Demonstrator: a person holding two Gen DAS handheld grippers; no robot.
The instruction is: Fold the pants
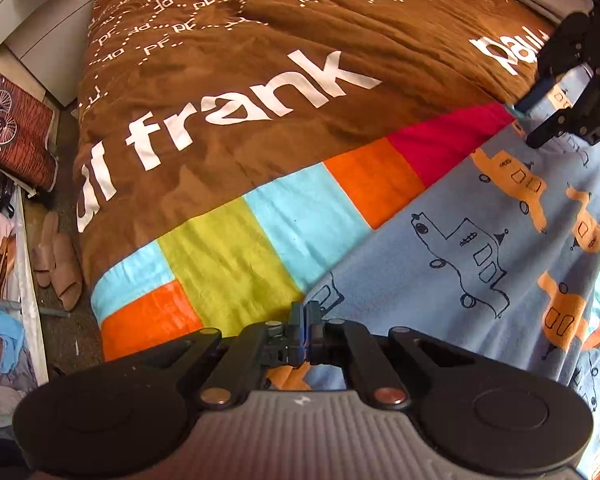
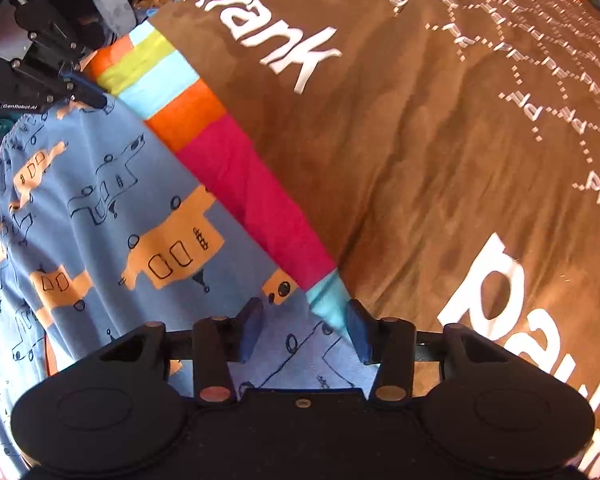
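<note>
The pants, blue with orange and outlined cars, lie spread on the bed over the striped edge of a brown blanket printed with white letters. The left gripper has its fingers pressed together at the pants' edge, apparently pinching the fabric, though the contact itself is partly hidden. The right gripper is spread, its blue pads straddling a corner of the pants. On the floor beside the bed sit pink slippers and a patterned cushion.
</note>
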